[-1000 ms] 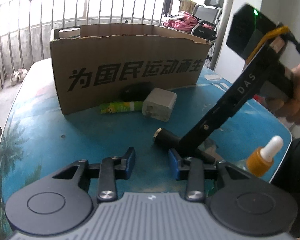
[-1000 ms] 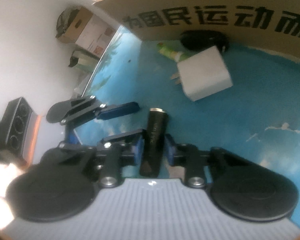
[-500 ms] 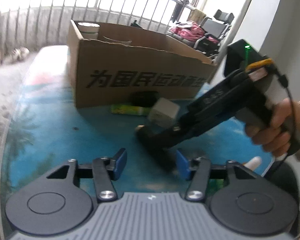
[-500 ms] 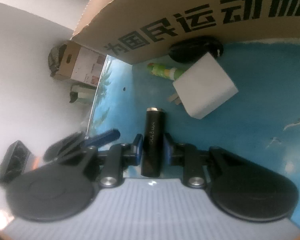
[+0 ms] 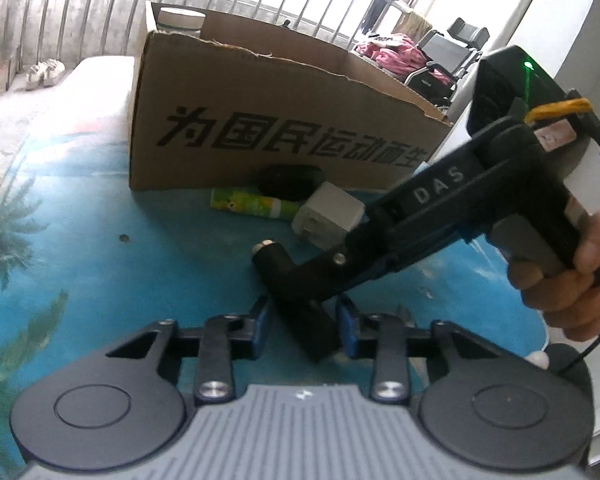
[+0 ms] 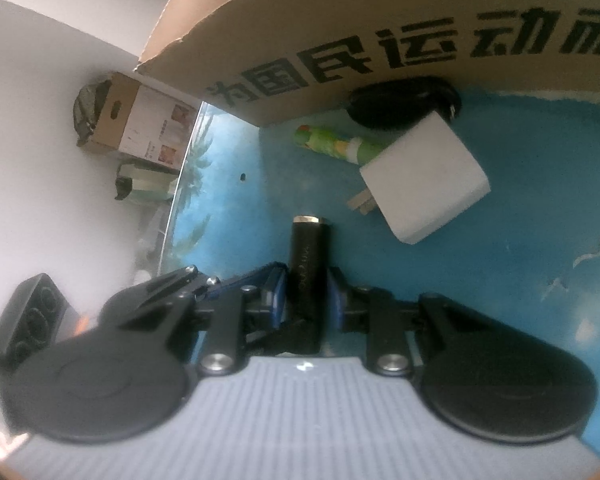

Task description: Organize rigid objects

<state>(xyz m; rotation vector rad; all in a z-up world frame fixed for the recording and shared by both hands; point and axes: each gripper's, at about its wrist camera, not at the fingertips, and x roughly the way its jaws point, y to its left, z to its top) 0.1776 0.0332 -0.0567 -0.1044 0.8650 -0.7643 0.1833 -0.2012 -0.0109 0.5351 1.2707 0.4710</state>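
Cardboard box [image 5: 284, 136] holds a jar; black cylinder [image 6: 306, 280] clamped by right gripper [image 6: 306, 294], left gripper [image 5: 304, 330] closing around it, pads apparently not yet pressing; charger [image 6: 424, 184], green tube [image 6: 332, 146] and a dark object [image 6: 400, 100] remain outside.

Black tube [image 5: 300, 304] mid-length hidden behind right gripper [image 5: 320, 280]; black object [image 5: 290, 182] partly hidden by charger [image 5: 328, 220]; box [image 6: 380, 40] cut off.

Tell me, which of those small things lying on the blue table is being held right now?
The black cylinder. The right hand-held gripper clamps it; the white charger, green tube and black oval thing lie untouched beside the box.
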